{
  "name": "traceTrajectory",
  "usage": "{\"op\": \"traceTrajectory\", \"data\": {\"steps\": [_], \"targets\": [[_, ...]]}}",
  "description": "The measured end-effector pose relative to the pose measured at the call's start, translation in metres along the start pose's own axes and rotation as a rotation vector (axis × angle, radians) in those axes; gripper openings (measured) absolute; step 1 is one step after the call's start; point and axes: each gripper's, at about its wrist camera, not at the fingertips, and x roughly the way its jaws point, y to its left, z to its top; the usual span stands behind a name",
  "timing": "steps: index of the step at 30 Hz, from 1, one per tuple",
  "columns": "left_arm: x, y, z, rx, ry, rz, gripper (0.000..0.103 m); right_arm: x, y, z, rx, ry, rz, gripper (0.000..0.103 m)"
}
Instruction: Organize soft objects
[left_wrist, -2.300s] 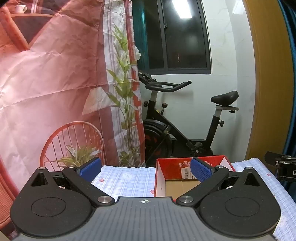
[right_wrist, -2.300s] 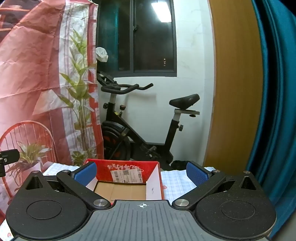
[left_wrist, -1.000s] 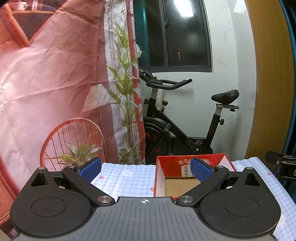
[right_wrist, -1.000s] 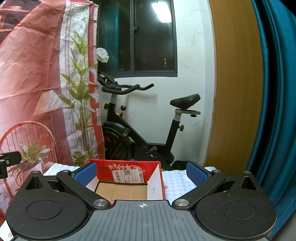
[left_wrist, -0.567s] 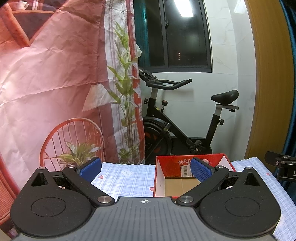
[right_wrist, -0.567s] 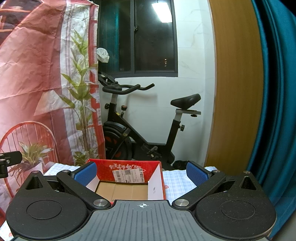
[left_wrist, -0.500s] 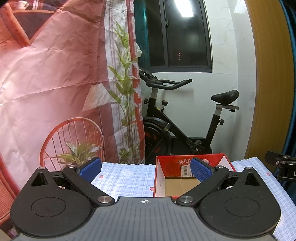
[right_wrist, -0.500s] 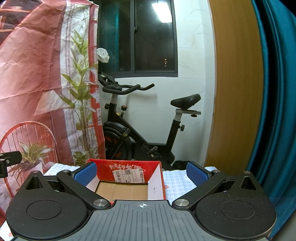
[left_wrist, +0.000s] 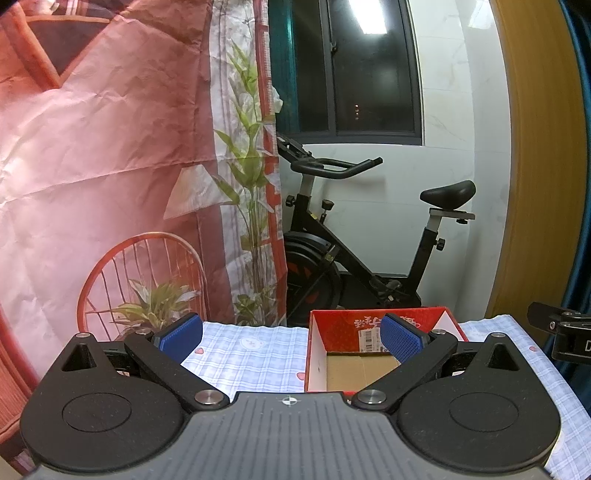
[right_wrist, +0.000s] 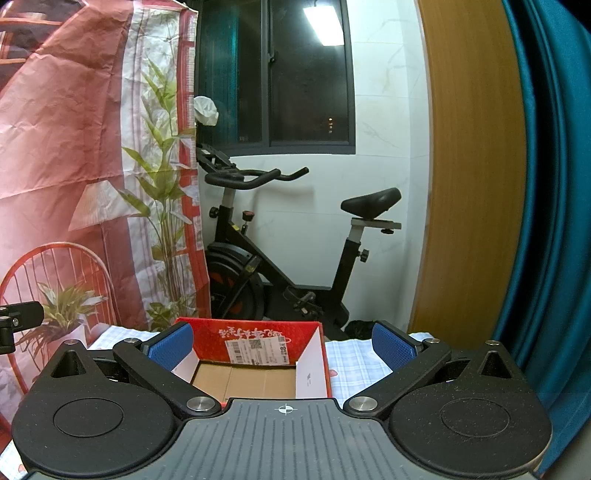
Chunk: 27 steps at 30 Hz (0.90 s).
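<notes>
An open red cardboard box (left_wrist: 341, 326) (right_wrist: 255, 332) with a bare brown floor stands on a table covered by a blue checked cloth (left_wrist: 251, 354) (right_wrist: 351, 362). No soft object shows in either view. My left gripper (left_wrist: 291, 338) is open above the cloth, with its right blue pad (left_wrist: 400, 338) in front of the box. My right gripper (right_wrist: 282, 345) is open too, its jaws wide on either side of the box, nothing between them. The other gripper's black body shows at each view's edge (left_wrist: 561, 334) (right_wrist: 16, 319).
A black exercise bike (left_wrist: 351, 251) (right_wrist: 280, 251) stands behind the table under a dark window. A red printed backdrop (left_wrist: 110, 147) hangs at the left. A wooden panel (right_wrist: 476, 166) and teal curtain (right_wrist: 554, 184) rise at the right.
Both views rose very slightly at first, then held still. Both grippers stay open and hold nothing.
</notes>
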Motion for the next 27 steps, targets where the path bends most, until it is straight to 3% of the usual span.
{"op": "traceTrajectory", "data": {"steps": [13, 16, 19, 23, 27], "targets": [[0.019, 0.004, -0.021, 0.007, 0.007, 0.000, 0.103, 0.013, -0.003, -0.015, 0.062, 0.018, 0.074, 0.103], [0.027, 0.006, -0.037, 0.009, 0.004, 0.003, 0.103, 0.022, -0.008, -0.031, 0.093, 0.018, 0.081, 0.103], [0.040, 0.009, -0.054, 0.005, 0.049, -0.018, 0.103, 0.031, -0.008, -0.054, 0.088, 0.022, 0.064, 0.103], [0.054, 0.016, -0.078, -0.020, 0.091, -0.061, 0.103, 0.042, -0.003, -0.086, 0.062, 0.072, 0.052, 0.103], [0.066, 0.024, -0.107, -0.030, 0.139, -0.096, 0.103, 0.048, 0.008, -0.117, 0.053, 0.136, 0.101, 0.103]]}}
